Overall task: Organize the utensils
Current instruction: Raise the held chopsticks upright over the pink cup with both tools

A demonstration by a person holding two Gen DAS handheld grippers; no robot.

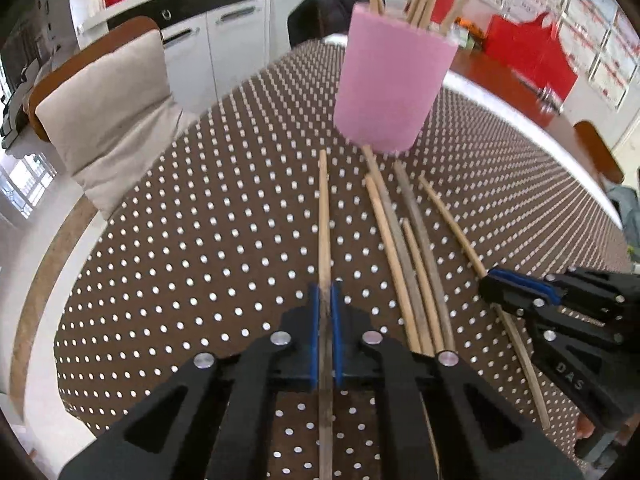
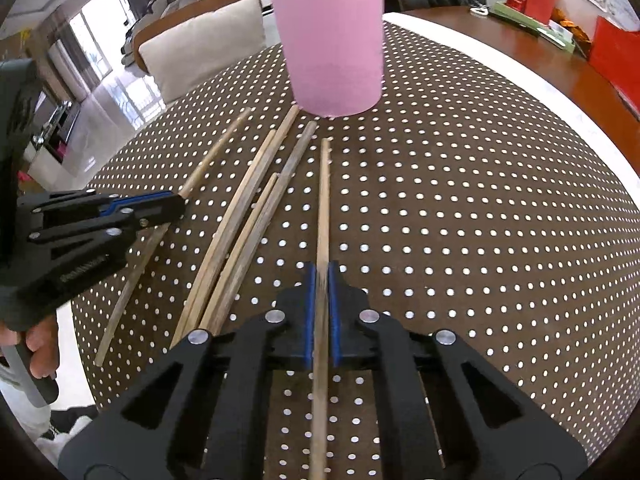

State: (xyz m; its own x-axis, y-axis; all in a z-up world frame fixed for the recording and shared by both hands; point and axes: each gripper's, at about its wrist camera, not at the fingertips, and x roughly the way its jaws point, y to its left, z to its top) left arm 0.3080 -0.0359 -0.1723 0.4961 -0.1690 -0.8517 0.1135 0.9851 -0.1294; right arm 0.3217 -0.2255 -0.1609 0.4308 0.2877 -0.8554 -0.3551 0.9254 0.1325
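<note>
Here brown dotted mat [image 1: 200,240] covers table; cushioned chair [image 1: 108,120] beside.

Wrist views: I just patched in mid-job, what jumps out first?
A tall pink cup stuffed with chopsticks stands at the far end of the dotted mat. More loose chopsticks lie fanned on the mat in front of it. Each claw is shut on one chopstick: the left claw on the leftmost stick, the right claw on the rightmost.
</note>
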